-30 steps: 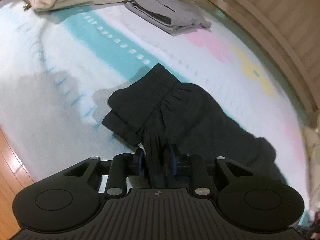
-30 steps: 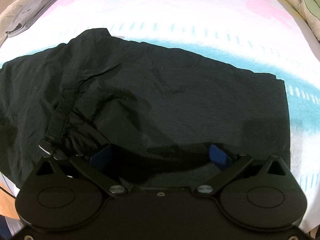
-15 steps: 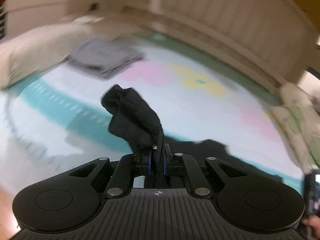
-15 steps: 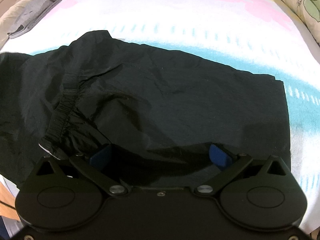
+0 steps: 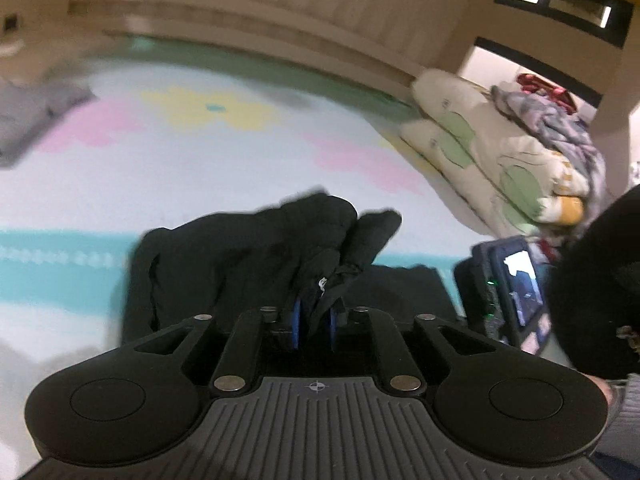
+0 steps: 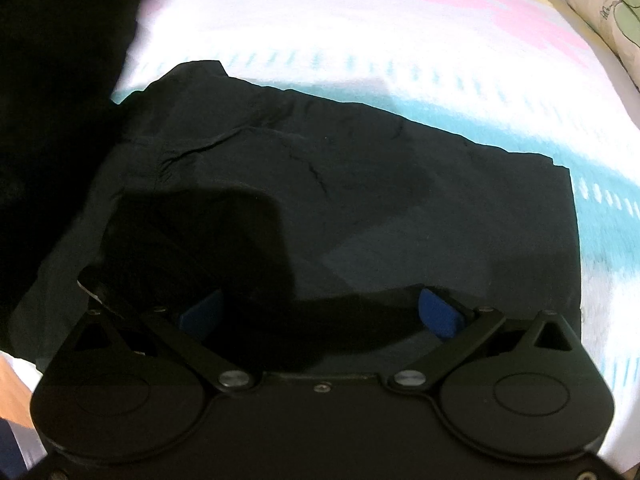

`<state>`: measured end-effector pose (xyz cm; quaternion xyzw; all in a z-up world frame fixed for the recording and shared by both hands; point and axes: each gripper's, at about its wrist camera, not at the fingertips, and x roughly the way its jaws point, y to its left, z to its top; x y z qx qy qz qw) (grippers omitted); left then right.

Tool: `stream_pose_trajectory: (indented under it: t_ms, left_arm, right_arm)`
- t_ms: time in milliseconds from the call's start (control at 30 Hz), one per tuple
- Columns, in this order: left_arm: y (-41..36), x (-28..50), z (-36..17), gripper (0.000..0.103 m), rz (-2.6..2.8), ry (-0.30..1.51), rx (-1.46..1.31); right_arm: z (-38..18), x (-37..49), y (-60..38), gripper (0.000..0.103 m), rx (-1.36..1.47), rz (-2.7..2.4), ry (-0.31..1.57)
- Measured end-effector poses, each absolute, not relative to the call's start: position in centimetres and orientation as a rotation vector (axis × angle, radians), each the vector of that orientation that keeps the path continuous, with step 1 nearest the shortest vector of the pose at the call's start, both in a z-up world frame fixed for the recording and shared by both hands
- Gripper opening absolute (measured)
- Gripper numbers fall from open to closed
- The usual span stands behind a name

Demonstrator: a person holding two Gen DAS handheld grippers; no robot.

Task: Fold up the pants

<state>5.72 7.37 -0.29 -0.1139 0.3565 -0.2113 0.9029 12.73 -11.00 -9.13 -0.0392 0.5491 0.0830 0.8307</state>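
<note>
Pinching black pants point(image 5: 256, 256) (small white tag point(image 5: 321, 282)): left gripper point(image 5: 314, 320).

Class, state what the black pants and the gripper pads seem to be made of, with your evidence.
Pants: thin woven fabric, matte, perhaps nylon; it shows fine sharp creases and drapes limply from the left gripper. Pads: smooth blue plastic or rubber, uncertain which.
</note>
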Motion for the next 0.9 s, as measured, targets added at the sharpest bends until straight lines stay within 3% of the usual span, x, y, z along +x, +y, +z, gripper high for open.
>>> stream_pose_trajectory:
  t_ms: [167,333,433,800,900]
  left_arm:
    - [7.8,5.2,0.3,0.031,-0.513,0.693,-0.271]
    - [9.1,4.9,1.0,0.065,-0.479,0.620,-0.311]
    - [9.7,5.5,0.6,0.066,-0.354,0.628,-0.280]
    - [9.5,8.9,-6.1,0.066,-0.219,0.970,-0.158]
    - [9.9,9.4,-7.1,0.071,-0.206,0.997,-0.182]
  right_arm:
    - [-9.1,12.5,-11.3,0.103,-0.084,0.199,1.154]
    - [-9.1,12.2,-11.3,0.103,-0.091,0.198,1.147]
    - [-9.0,11.8,-11.7,0.103,-0.089,0.223,1.137]
    - [-6.6,11.7,-16.4,0.102,-0.085,0.171,1.131]
    - [-5.5,11.7,-18.1,0.102,-0.019,0.162,1.098]
